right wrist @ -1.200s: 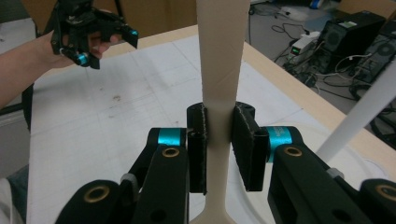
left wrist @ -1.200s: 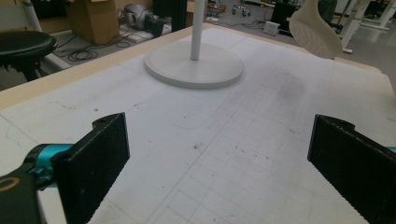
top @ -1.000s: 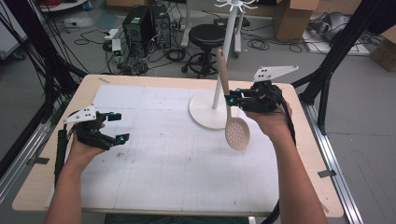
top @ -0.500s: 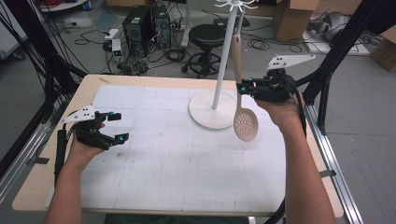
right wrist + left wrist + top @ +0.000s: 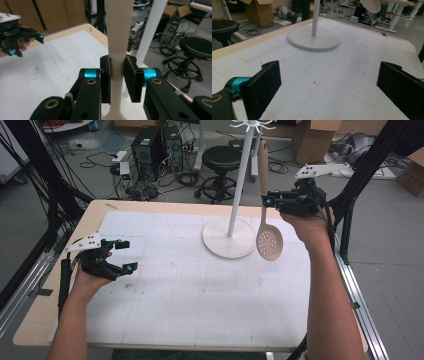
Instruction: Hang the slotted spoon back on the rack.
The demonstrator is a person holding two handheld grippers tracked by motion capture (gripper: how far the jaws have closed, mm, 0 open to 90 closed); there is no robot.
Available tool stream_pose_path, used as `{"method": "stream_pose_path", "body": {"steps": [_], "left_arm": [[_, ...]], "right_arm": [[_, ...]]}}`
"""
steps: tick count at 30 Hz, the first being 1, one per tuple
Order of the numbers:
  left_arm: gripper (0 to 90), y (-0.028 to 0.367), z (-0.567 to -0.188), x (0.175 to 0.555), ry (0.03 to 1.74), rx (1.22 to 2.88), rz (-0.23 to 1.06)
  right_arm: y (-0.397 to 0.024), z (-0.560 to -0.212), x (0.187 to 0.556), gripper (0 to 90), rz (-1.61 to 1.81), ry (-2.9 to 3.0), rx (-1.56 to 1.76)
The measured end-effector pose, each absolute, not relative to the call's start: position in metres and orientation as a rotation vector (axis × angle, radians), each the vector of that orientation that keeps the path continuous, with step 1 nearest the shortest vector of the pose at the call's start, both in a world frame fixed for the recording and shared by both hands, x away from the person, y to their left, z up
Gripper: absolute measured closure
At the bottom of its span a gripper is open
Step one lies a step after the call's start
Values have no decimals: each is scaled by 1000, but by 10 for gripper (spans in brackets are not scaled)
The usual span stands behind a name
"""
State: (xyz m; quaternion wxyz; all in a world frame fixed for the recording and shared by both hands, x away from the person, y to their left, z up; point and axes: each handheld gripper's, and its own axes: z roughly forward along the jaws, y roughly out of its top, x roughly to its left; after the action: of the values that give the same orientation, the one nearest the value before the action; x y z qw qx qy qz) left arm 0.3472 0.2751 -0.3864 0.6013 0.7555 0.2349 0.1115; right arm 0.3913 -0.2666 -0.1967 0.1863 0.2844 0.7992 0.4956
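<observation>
The table [image 5: 165, 320], pale wood under a white gridded mat, carries a white stand [image 5: 230, 236] with a round flat base, slim pole and hooks on top. The spoon [image 5: 269, 240], beige with a perforated oval bowl, hangs upright beside the pole, lifted but not yet hooked. The right gripper [image 5: 267, 201] fingers clamp its handle; the left gripper [image 5: 127, 256] fingers stand wide and empty.

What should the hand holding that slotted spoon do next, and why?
Probably lift it a little higher and toward the stand's top hooks. The right gripper has its jaws shut on the handle of the slotted spoon, which hangs beside the white pole, handle end just below the hooks.
</observation>
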Motion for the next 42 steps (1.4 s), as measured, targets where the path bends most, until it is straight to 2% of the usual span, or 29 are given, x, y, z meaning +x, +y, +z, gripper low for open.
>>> {"method": "stream_pose_path", "body": {"steps": [12,42], "left_arm": [[62,276,-386,347,540,1745,260],[62,278,-385,346,544,1736,262]], "right_arm": [[-269,-185,410,758,1355,2220,880],[-268,-186,426,758,1350,2182,967]]}}
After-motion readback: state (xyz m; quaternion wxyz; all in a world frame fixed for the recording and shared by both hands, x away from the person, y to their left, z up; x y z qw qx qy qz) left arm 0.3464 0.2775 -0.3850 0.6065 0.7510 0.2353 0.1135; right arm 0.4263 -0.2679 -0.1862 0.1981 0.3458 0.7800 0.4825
